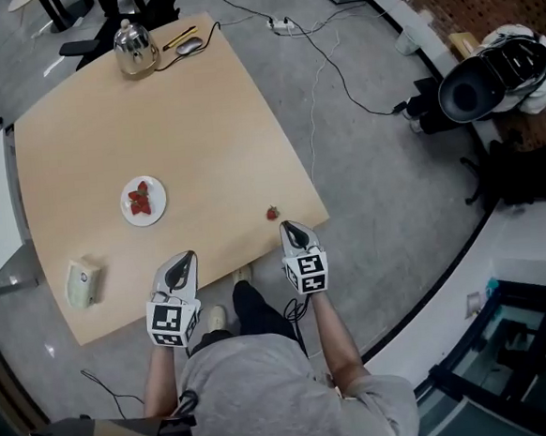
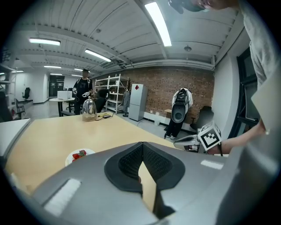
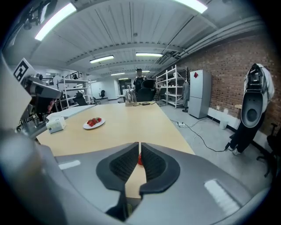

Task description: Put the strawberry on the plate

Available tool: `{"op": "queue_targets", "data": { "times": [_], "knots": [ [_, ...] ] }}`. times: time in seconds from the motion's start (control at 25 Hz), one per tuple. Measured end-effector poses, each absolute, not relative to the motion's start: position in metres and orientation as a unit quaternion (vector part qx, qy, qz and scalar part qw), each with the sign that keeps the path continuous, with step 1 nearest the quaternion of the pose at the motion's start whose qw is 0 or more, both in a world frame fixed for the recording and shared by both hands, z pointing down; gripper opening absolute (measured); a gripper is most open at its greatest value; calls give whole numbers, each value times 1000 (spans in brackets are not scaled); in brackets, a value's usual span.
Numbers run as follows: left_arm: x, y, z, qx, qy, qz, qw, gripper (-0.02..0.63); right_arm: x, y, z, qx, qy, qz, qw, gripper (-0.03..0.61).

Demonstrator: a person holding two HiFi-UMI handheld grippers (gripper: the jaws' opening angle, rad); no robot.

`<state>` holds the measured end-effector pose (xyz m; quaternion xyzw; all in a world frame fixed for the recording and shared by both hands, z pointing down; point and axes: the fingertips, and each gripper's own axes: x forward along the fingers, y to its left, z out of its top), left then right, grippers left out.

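**A:** Our right gripper [image 1: 288, 226] hangs just short of the strawberry [image 1: 273, 213]. The berry lies alone on the table [image 1: 152, 118] near the front edge, well apart from the plate [image 1: 127, 213]. Our jaws are all but together, with nothing in them.

**B:** Then we should open them wide before we go lower, or we risk nudging the berry off the edge.

**A:** Agreed. We straddle it, close gently because it probably bruises, and lift clear before we swing across.

**B:** And our left gripper [image 1: 189, 257]?

**A:** Its jaws are together and empty, so we hold it aside.
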<state>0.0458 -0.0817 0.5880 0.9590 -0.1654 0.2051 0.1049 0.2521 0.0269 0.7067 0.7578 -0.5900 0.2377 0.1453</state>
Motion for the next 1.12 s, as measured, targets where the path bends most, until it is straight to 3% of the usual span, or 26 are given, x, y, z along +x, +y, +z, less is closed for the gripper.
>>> {"op": "queue_targets", "data": {
  "times": [0.2, 0.56, 1.12],
  "knots": [
    [45, -84, 588, 955, -179, 207, 113, 20, 251, 19, 728, 735, -602, 258, 175, 52],
    [46, -91, 591, 948, -200, 208, 130, 20, 254, 6, 759, 706, -613, 282, 215, 169],
    [51, -99, 592, 939, -231, 216, 136, 20, 264, -10, 790, 673, -625, 305, 253, 215]
  ]
}}
